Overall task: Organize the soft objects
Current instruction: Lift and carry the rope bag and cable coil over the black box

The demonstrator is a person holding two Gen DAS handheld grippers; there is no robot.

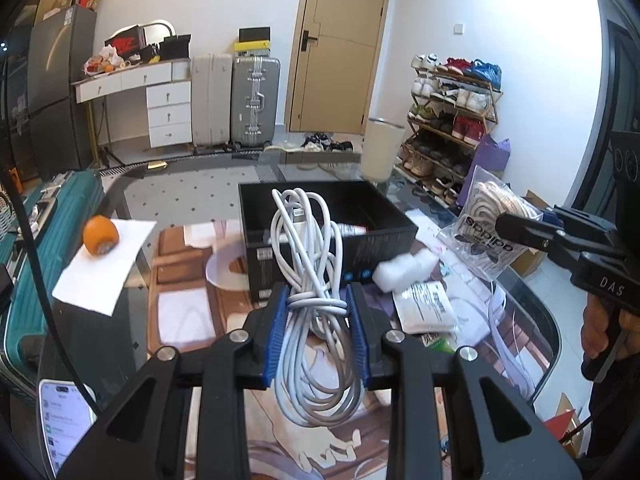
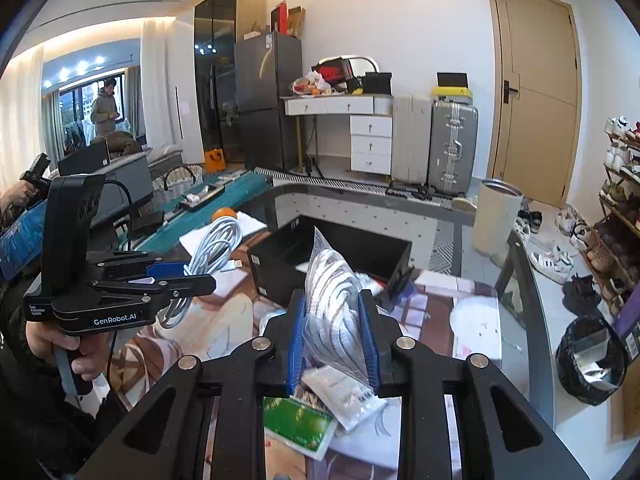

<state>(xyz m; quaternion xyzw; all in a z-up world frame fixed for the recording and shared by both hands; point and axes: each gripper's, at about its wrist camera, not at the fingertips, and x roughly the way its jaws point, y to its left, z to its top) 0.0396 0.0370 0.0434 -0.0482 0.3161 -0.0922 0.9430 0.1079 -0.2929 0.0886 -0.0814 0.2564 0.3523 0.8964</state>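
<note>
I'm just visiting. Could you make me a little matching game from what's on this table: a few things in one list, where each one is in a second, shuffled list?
Things:
1. white cable bundle
2. bag of laces
3. orange
4. black box

Places:
A. on a white sheet of paper
B. clamped in the right gripper
C. open-topped on the table, beyond both grippers
D. clamped in the left gripper

Pairs: 1-D, 2-B, 3-A, 4-C

The left gripper (image 1: 317,300) points forward and downward, its blue pads clamped on a cable bundle (image 1: 310,280) lifted clear of the table; a hand (image 2: 60,344) grips its handle; the right gripper (image 2: 335,320) is pitched likewise, pinching a bag (image 2: 334,292); its hand (image 1: 600,328) shows at the handle.
</note>
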